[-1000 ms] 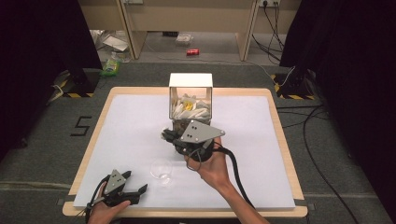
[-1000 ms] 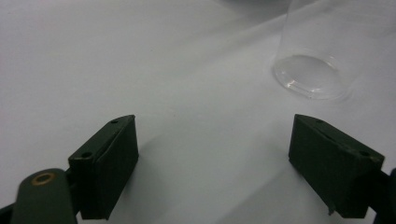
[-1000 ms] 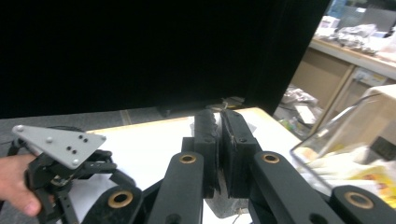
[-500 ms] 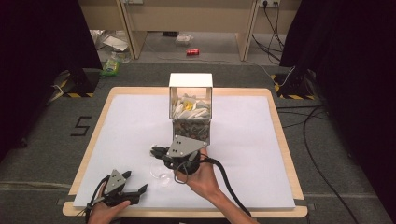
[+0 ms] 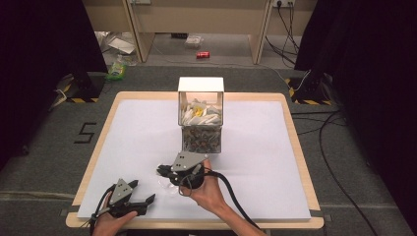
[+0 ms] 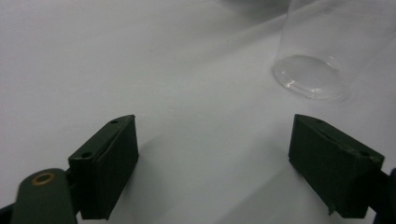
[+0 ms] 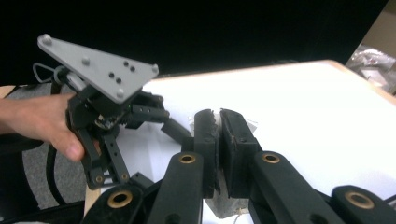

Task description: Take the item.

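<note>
the white sheet (image 5: pixel 128 132) covers nearly the whole wooden table (image 5: pixel 295 147), leaving a thin wood border, and there is wide bare room on its left and right sides; only the near middle is crowded. the left gripper (image 5: pixel 142 202) rests at the near left edge of the table, its jaws spread wide with bare sheet between them in the left gripper view. a clear plastic cup (image 6: pixel 322 56) stands just beyond its right jaw, see-through, with a round rimmed base, apart from both pads. the right gripper (image 5: pixel 163 171) sits in the near middle, pointing left, its jaws pressed together on a small packet (image 7: pixel 215 122); in the right gripper view a bit of pale, crinkled, torn-looking edge shows between the pads (image 7: pixel 205 135), above their tips, and more below them. in the high view the cup (image 5: pixel 168 184) is a faint shape just near of the right gripper, between the two grippers. beyond them, in the middle of the sheet, stands a tall clear box (image 5: pixel 200 115) with a white rim, holding pale packets over a darker layer. past the far edge, a red can (image 5: pixel 202 54) and bags lie on the floor, and cables (image 5: pixel 339 162) trail at the right.
</note>
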`<state>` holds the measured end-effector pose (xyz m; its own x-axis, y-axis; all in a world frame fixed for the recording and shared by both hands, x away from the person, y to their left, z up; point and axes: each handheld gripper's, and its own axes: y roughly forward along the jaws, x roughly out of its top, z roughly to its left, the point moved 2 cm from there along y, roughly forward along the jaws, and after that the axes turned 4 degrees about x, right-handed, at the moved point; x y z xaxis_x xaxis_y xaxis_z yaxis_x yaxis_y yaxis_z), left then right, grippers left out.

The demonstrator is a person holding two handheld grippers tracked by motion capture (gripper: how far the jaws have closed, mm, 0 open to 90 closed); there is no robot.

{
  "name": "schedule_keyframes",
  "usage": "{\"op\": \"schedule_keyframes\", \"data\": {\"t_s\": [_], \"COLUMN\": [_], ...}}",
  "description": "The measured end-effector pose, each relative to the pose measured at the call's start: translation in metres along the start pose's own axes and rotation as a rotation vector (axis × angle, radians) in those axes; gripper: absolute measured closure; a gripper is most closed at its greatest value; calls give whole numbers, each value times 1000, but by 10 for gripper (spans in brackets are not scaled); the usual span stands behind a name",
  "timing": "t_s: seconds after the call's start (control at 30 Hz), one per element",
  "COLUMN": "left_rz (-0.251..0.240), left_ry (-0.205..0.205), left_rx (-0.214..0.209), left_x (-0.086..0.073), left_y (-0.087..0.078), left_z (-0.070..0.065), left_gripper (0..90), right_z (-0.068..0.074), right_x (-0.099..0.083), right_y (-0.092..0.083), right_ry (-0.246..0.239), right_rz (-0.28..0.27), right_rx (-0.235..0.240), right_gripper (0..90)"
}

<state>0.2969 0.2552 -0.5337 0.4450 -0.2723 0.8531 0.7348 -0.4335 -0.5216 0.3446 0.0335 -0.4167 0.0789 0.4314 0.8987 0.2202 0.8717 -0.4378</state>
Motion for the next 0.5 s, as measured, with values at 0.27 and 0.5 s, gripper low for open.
{"op": "schedule_keyframes", "data": {"t_s": [0.27, 0.5], "left_rz": [0, 0], "left_ry": [-1, 0], "left_rx": [0, 0], "left_x": [0, 0], "left_y": [0, 0], "left_z": [0, 0], "left_gripper": [151, 151], "right_z": [-1, -3], "right_x": [-14, -23], "right_y": [9, 13], "right_ry": [14, 28], "right_rz": [48, 80], "right_rx": [13, 20], "right_gripper": [858, 849]}}
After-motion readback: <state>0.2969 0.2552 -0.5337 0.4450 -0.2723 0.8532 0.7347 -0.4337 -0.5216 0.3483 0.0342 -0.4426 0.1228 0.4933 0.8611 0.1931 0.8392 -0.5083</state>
